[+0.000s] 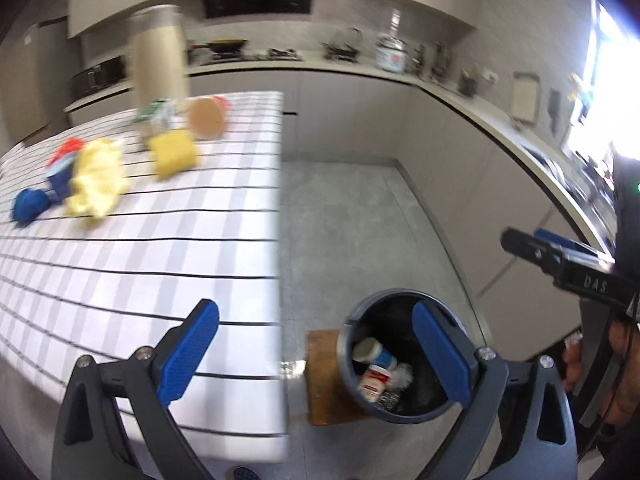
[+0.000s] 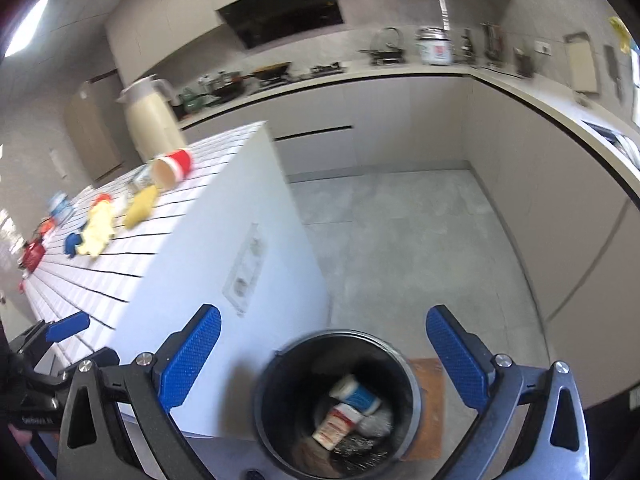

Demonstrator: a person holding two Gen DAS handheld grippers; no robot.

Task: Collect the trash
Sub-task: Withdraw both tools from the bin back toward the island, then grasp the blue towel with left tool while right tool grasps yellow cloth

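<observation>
Dark round bin [image 2: 340, 404] on floor, bottles inside, claws agape.

A home kitchen: range hood [image 2: 286, 20], stovetop pans [image 2: 272, 70], long countertop [image 2: 400, 70], rice cooker [image 2: 436, 50].

A bin [image 2: 338, 404] stood on the floor [image 2: 420, 248] just beside the table [image 1: 168, 240], on a mat [image 1: 322, 376], with bottles [image 2: 356, 394] (and other scraps) inside. On the table, a cup [image 2: 172, 168] lay tipped before a jug [image 2: 150, 120], a sponge [image 1: 174, 154] nearer.
</observation>
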